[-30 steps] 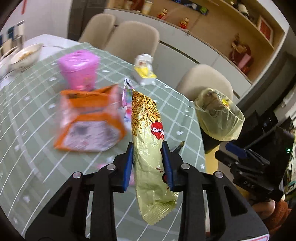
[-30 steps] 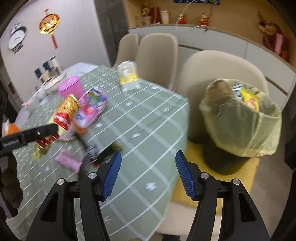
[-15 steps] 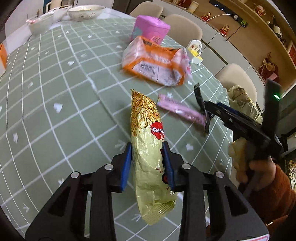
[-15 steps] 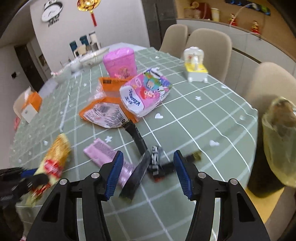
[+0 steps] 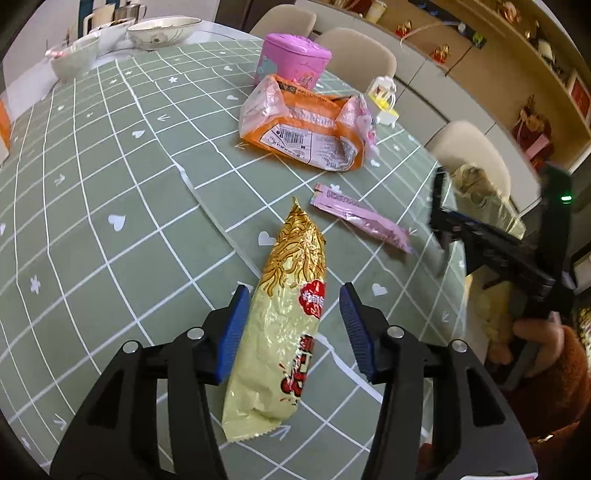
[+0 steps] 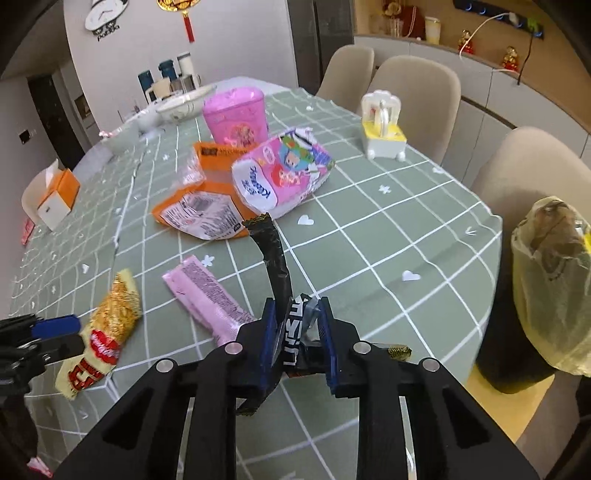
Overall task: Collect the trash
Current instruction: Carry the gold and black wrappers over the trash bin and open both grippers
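Observation:
A gold snack packet (image 5: 284, 317) lies on the green checked table (image 5: 110, 184) between the open fingers of my left gripper (image 5: 291, 325); it also shows in the right wrist view (image 6: 107, 328). My right gripper (image 6: 297, 339) is shut on a crumpled black wrapper (image 6: 277, 273) that sticks up from the jaws. A pink wrapper (image 5: 364, 218) (image 6: 207, 295), an orange bag (image 5: 299, 133) (image 6: 201, 206) and a pink cartoon pouch (image 6: 284, 173) lie further out. The lined trash bin (image 6: 546, 280) stands off the table's right edge.
A pink tin (image 6: 236, 118), a white and yellow toy chair (image 6: 382, 129), bowls (image 5: 159, 31) and an orange box (image 6: 51, 195) stand on the table. Beige chairs (image 6: 417, 92) ring its far side.
My left gripper has lowered the gold packet onto the table and opened off it. My right gripper has closed on the black wrapper and lifted it.

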The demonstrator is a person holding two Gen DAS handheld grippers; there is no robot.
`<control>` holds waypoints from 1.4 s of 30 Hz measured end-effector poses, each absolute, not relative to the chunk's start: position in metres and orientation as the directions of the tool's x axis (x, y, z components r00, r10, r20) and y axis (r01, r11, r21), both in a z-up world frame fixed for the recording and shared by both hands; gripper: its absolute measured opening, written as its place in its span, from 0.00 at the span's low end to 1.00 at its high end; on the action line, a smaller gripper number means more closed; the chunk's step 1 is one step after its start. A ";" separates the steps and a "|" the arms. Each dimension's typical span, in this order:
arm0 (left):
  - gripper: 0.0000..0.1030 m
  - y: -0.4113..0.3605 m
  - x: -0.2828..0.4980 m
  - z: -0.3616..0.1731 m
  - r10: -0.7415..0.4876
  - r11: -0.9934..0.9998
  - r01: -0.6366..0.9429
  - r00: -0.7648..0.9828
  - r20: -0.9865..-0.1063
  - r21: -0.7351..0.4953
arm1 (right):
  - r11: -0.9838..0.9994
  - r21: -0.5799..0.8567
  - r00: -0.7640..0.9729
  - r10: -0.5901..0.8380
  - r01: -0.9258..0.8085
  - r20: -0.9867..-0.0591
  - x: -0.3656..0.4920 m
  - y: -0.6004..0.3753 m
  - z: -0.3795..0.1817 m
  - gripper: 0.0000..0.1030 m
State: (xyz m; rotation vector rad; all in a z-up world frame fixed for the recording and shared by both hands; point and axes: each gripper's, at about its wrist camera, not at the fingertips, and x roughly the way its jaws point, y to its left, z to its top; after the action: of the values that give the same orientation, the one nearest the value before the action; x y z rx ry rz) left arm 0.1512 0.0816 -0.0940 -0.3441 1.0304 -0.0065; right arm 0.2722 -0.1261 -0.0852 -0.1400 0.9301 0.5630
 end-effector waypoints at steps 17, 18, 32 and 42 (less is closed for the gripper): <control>0.29 0.059 0.177 -0.050 -0.143 0.974 -0.066 0.568 -0.811 -0.218 | 0.870 0.130 0.562 0.414 -0.476 -0.716 0.241 -0.181 -0.027 0.22; 0.29 0.054 0.180 -0.036 -0.150 0.973 -0.051 0.599 -0.787 -0.224 | 0.872 0.118 0.581 0.411 -0.474 -0.702 0.241 -0.185 -0.018 0.22; 0.30 -0.058 0.252 0.076 -0.332 0.936 0.187 0.751 -0.570 -0.299 | 0.934 0.024 0.793 0.315 -0.356 -0.521 0.262 -0.303 0.090 0.22; 0.30 -0.163 0.317 0.087 -0.418 0.907 0.301 0.726 -0.546 -0.295 | 0.961 0.002 0.853 0.247 -0.277 -0.459 0.302 -0.395 0.113 0.22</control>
State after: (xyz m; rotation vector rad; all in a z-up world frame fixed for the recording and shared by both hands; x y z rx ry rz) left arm 0.3173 -0.1628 0.0874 -0.1911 0.6468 -0.3991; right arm 0.3020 -0.3950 0.1126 -0.0649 0.4741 0.2760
